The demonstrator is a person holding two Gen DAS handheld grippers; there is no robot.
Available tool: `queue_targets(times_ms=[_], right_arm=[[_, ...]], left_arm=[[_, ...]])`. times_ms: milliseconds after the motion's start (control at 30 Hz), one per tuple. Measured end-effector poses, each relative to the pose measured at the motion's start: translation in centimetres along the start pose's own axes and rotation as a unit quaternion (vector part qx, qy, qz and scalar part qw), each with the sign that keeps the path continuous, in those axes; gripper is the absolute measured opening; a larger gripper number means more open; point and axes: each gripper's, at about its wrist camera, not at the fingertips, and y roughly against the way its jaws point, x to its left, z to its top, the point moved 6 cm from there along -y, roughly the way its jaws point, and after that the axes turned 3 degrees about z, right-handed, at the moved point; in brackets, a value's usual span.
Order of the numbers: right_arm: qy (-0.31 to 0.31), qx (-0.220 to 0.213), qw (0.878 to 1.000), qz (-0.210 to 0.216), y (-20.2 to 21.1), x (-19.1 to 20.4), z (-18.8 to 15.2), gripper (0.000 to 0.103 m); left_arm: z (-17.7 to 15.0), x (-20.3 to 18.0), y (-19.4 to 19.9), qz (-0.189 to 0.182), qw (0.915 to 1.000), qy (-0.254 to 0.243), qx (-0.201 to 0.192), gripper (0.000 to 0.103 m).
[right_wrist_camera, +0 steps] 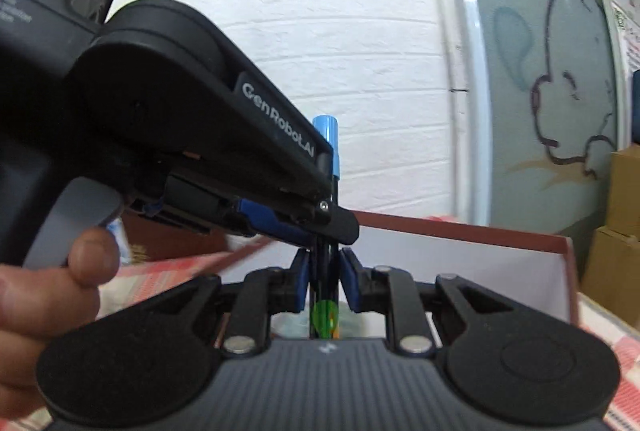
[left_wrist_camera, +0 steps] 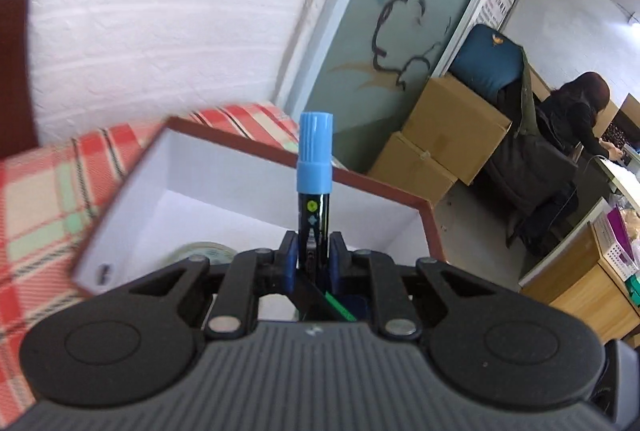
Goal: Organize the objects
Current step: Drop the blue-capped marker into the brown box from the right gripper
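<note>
Blue-capped marker (left_wrist_camera: 314, 191) is pinched mid-barrel by left tool (left_wrist_camera: 314, 251) and right tool (right_wrist_camera: 324, 281); judged light, rigid, slick; best held on barrel, not cap

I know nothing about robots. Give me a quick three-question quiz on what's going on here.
1. True or false: the marker has a red cap.
2. In the left wrist view, what lies behind the marker? A) an open white-lined box B) a sink C) a basket
3. How many tongs clamp the marker?

Key: 1 false, the cap is blue. 2 A. 3 two: the left tongs and the right tongs.
</note>
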Motion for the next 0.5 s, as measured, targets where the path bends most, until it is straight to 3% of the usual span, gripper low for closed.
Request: queue_targets(times_ms=[167, 267, 500], right_arm=[[-0.009, 0.049, 0.998, -0.024, -2.6, -2.7, -1.5, 0.021], [-0.014, 0.056, 0.998, -0.041, -2.8, -3.8, -2.2, 0.04], [-0.031, 0.033, 0.999, -0.029, -1.1, -4.5, -2.4, 0.04]], left_arm=[[-1.3, -0.3, -3.0, 0.017, 0.9992, 0.007, 0.034, 0.019], [-1.6, -0.2, -2.5, 0.038, 0.9987, -0.005, 0.034, 0.02], [-1.3, 0.9, 0.9, 0.108, 0.9934, -0.035, 0.013, 0.022]])
